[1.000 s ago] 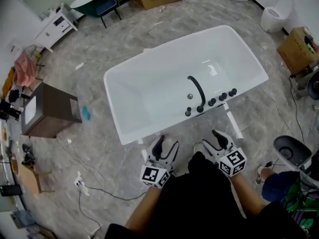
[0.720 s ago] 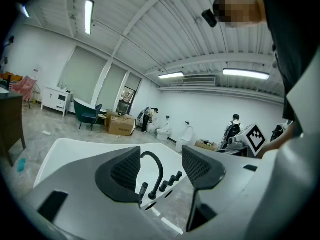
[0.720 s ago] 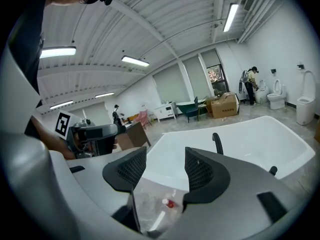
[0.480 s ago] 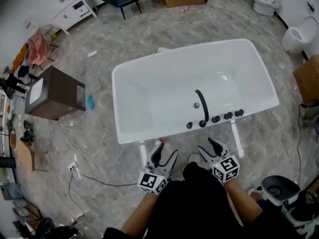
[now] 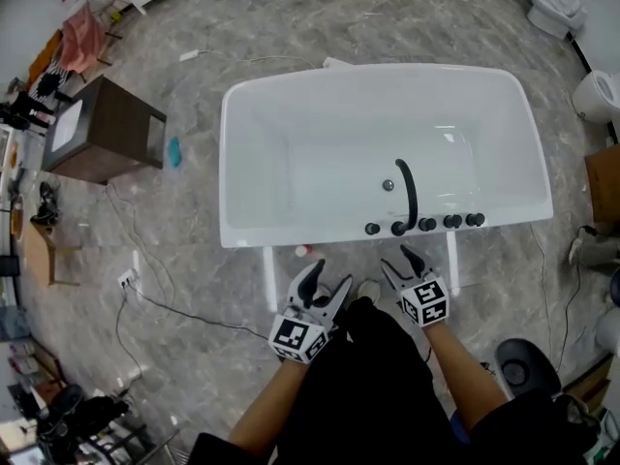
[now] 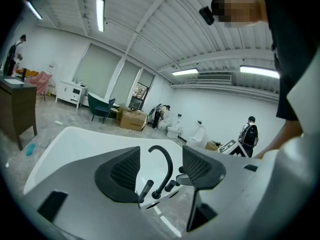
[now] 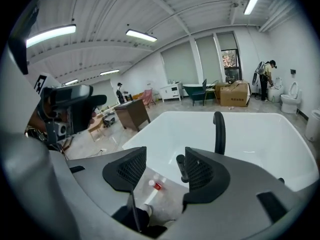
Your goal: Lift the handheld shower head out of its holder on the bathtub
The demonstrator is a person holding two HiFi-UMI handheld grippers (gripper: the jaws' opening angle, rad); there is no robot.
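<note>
The shower head [image 5: 372, 229] stands in its holder on the near rim of the bathtub [image 5: 254, 240], just left of the spout [image 5: 408, 190]. The left gripper [image 5: 329, 275] and right gripper [image 5: 395, 262] hover short of that rim, jaws wide and empty, probably ready to reach for it.

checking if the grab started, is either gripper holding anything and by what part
Nothing is held. The left gripper and right gripper both show jaws apart and empty; the shower head sits in its holder.
</note>
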